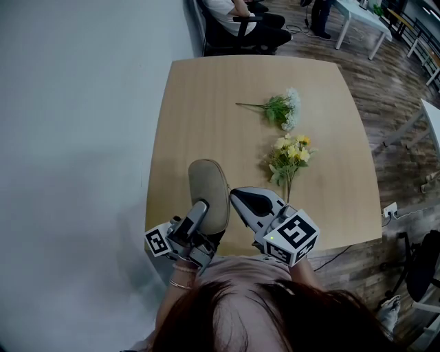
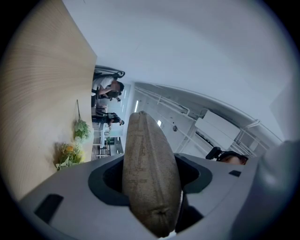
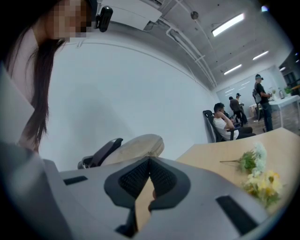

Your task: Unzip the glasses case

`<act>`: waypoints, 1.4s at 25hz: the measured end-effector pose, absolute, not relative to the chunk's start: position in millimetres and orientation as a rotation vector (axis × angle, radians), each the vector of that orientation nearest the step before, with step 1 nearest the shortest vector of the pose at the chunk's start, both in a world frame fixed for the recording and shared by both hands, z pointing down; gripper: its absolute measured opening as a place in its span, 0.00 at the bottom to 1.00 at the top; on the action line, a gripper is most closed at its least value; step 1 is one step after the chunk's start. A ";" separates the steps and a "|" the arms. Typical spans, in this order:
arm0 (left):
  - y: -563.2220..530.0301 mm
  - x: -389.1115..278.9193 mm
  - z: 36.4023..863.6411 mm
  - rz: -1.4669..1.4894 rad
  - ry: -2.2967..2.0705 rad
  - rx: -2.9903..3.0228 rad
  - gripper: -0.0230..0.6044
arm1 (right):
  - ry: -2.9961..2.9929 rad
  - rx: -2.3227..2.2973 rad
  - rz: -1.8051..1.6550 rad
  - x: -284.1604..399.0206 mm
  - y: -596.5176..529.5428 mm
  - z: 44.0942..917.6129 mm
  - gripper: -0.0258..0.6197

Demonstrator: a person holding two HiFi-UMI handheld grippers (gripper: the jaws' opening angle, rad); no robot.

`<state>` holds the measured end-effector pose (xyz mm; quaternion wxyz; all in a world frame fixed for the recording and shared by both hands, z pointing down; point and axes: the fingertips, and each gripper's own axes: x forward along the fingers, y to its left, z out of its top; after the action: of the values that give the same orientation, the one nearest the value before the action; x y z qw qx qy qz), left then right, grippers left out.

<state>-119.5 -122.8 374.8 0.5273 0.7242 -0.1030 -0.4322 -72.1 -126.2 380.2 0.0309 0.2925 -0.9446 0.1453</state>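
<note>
Currently the left gripper (image 1: 201,210) has its jaws clamped on the glasses case (image 1: 208,187), a tan fabric pouch with rounded ends. In the left gripper view the case stands edge-on between the two jaws, which press on its broad sides and stand wide apart around it. The near end of the case sits deep between the jaws and the far end pokes out beyond them, tilted upward. The edge facing that camera looks closed.

From the head view the case hangs over the near left part of the worktop (image 1: 206,103), close to its front edge. The right gripper view shows it lifted clear of the wood, against the pale wall.

The right gripper (image 1: 235,194) sits just beside the case on its right, apart from it, with its tip pointing towards the case's near half. In the right gripper view its jaws are brought together, the ribbed pads meeting at the tips. Only a thin slit lower down lets the worktop show through. No clear object can be made out between them.

Further out on the worktop lie a green and white flower sprig (image 1: 283,108) and, nearer, a bunch of yellow flowers (image 1: 291,155), both well apart from the grippers. Beyond the far edge a person (image 1: 237,14) sits in a dark chair on the wooden floor (image 1: 385,89).
</note>
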 end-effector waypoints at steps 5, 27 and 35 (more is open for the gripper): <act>-126.9 -124.6 373.8 -1.056 -0.256 1.727 0.48 | -2.911 0.878 0.450 -76.2 -121.5 381.9 0.06; -142.6 -132.0 368.7 -1.103 -0.278 1.737 0.48 | -2.915 0.839 0.456 -80.1 -117.8 382.1 0.06; -145.6 -134.4 364.4 -1.119 -0.284 1.736 0.48 | -2.919 0.829 0.460 -82.0 -116.7 380.1 0.06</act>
<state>-134.4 -145.6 364.4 0.5043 0.7191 -0.1175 -0.4635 -82.0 -116.7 380.1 0.0359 0.2700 -0.9505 0.1499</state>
